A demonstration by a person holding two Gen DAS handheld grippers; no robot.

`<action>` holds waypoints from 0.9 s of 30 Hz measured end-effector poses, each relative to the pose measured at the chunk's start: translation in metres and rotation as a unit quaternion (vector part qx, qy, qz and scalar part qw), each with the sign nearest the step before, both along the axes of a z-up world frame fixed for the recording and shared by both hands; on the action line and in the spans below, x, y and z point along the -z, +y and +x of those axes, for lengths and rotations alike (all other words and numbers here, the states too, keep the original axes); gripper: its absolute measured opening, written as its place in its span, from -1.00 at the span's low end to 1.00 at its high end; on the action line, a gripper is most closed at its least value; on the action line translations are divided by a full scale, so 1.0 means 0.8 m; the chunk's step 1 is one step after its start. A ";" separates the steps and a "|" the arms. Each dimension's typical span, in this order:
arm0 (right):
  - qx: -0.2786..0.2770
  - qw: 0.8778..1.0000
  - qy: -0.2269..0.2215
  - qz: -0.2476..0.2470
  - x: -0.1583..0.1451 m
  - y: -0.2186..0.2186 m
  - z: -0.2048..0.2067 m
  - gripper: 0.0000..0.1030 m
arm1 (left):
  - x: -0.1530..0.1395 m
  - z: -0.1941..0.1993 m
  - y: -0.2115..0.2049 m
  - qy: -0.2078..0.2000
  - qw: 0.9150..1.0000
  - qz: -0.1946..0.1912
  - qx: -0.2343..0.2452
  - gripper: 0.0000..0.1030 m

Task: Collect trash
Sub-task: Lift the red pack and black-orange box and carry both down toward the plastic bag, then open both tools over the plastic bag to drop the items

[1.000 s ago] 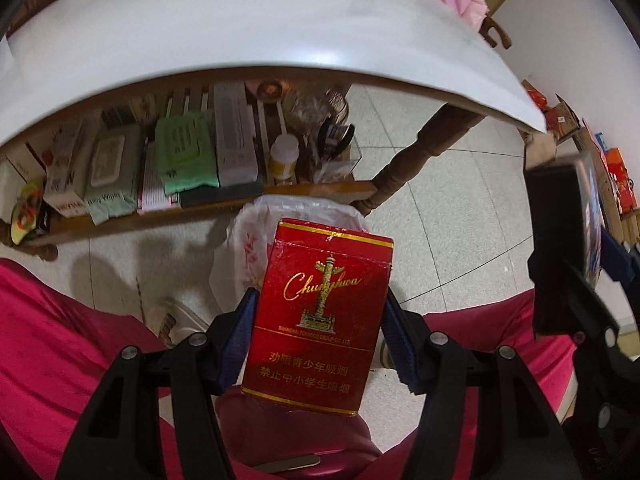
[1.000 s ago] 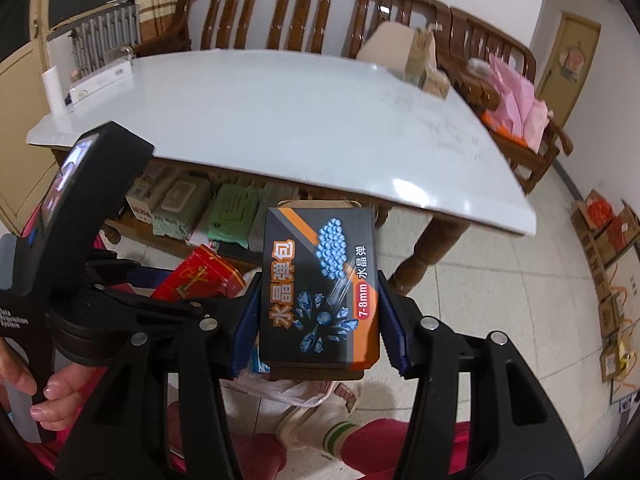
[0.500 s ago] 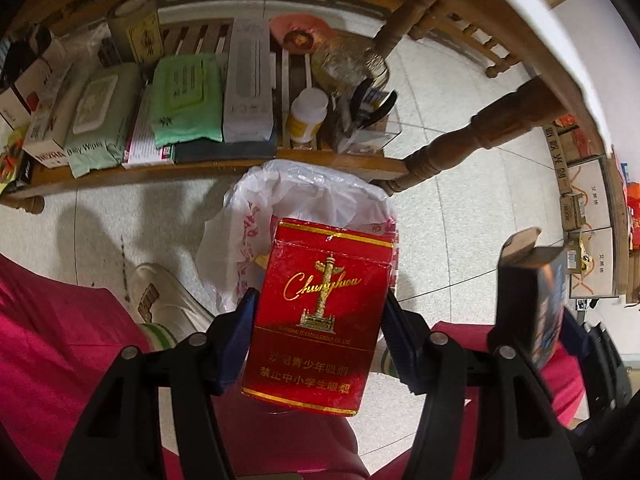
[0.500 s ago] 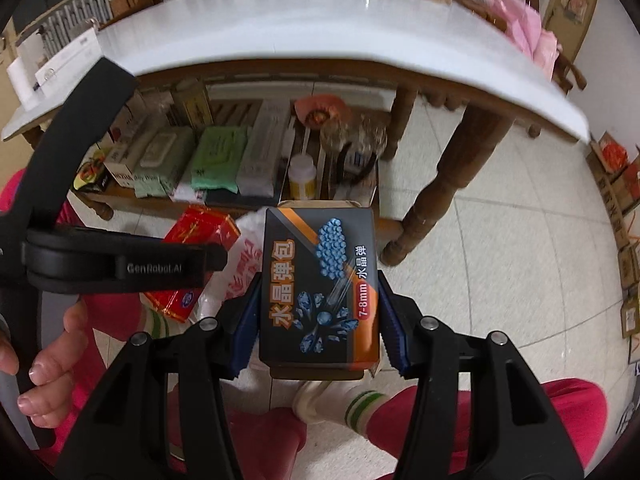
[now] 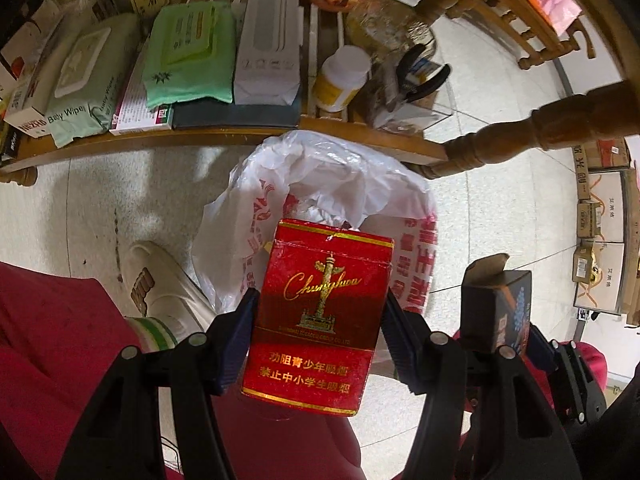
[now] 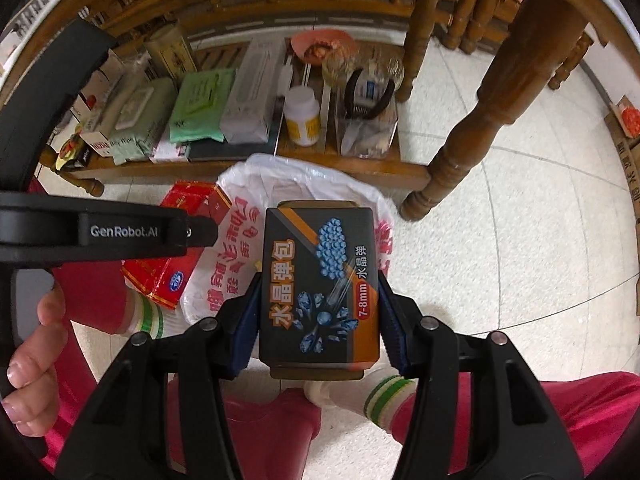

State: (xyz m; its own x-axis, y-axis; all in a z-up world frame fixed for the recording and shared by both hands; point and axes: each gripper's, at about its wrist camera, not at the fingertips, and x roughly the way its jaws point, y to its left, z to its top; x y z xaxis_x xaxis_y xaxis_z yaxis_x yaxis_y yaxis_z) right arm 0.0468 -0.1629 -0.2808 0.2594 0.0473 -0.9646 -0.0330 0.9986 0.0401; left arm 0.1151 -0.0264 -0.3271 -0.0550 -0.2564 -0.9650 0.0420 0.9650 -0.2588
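My left gripper (image 5: 320, 320) is shut on a red cigarette pack (image 5: 316, 316) and holds it above the near rim of a white plastic trash bag (image 5: 320, 184) standing open on the floor. My right gripper (image 6: 318, 312) is shut on a black and orange box (image 6: 320, 292), also over the bag (image 6: 248, 184). The box shows in the left wrist view (image 5: 496, 312) at the right. The red pack shows in the right wrist view (image 6: 176, 248) at the left, beside the bag.
A low wooden shelf (image 5: 224, 136) under the table holds wipes packs, boxes, a white bottle (image 5: 340, 76) and pliers. A turned table leg (image 6: 468, 136) stands right of the bag. The person's legs in red trousers and white shoes (image 5: 160, 292) are near the bag. Cardboard boxes (image 5: 600, 240) sit far right.
Both grippers have tipped down from the tabletop and moved towards the floor, bringing the cigarette pack and the box over the open bag. Both stayed shut.
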 end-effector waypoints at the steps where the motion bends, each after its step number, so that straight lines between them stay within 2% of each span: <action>1: 0.001 1.000 0.006 0.002 0.006 0.000 0.002 0.01 | 0.006 0.003 0.000 0.004 1.000 0.002 -0.001 0.13; 15: 0.008 0.996 0.083 0.015 0.089 0.003 0.022 0.01 | 0.066 0.027 -0.009 0.049 0.999 0.013 0.002 0.14; 27: -0.002 0.992 0.124 0.030 0.135 0.015 0.034 0.02 | 0.100 0.038 -0.009 0.071 0.997 0.037 0.003 0.15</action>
State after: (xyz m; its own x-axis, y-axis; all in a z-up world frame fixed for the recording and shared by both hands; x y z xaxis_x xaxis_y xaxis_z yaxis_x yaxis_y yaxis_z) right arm 0.0742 -0.1509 -0.3888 0.0145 0.1080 -0.9940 -0.0195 0.9940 0.1077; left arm 0.1456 -0.0335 -0.4073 -0.1936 -0.1840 -0.9637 0.0150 0.9816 -0.1904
